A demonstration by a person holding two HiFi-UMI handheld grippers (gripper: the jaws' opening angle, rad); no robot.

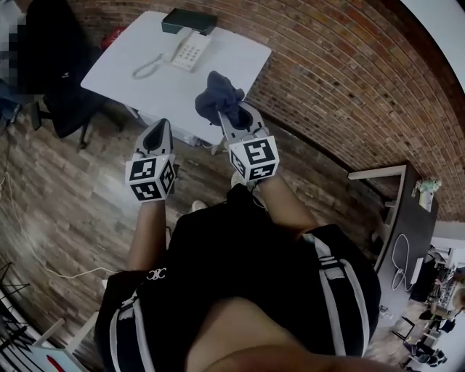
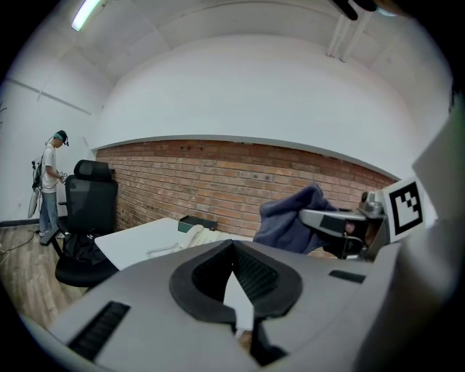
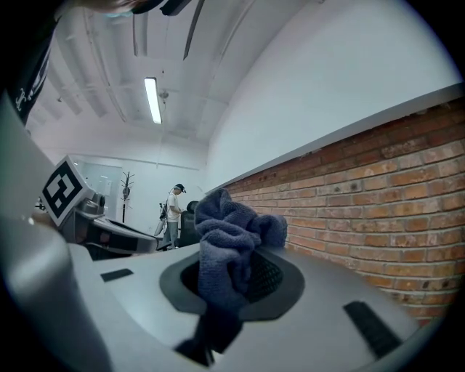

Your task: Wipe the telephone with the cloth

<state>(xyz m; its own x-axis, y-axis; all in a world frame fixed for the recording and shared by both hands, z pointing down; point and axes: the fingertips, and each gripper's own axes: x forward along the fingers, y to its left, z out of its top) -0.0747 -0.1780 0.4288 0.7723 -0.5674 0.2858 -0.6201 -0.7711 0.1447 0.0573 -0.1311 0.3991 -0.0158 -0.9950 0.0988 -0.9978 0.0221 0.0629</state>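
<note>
— Well, where is the telephone (image 1: 187, 51)?

— It lies flat on the white worktop (image 1: 236, 58) with its handset in the cradle. The coiled cord loops out to the left of the telephone, and a dark flat box (image 1: 189, 20) sits just behind it, on the side toward the brick wall (image 1: 327, 73).

— And the cloth (image 1: 216, 98)?

— It is a dark blue bunch clamped in the right gripper (image 1: 236, 120). The jaws are closed on its lower folds and the rest puffs up over the tips. It is on the person's side of the telephone, a little to the right, and clear of it; nothing touches the telephone.

— What about the left gripper (image 1: 157, 131)?

— Its jaws are pressed together with nothing between them. It is also on the person's side of the telephone, farther back than the cloth and over the wooden floor (image 1: 65, 211).

— Anything else around?

— A black office chair (image 1: 62, 80) stands to the left of the telephone, off the worktop's corner. Beyond that chair, the left gripper view shows a person (image 2: 49, 185) standing far off — too small to tell more.
</note>
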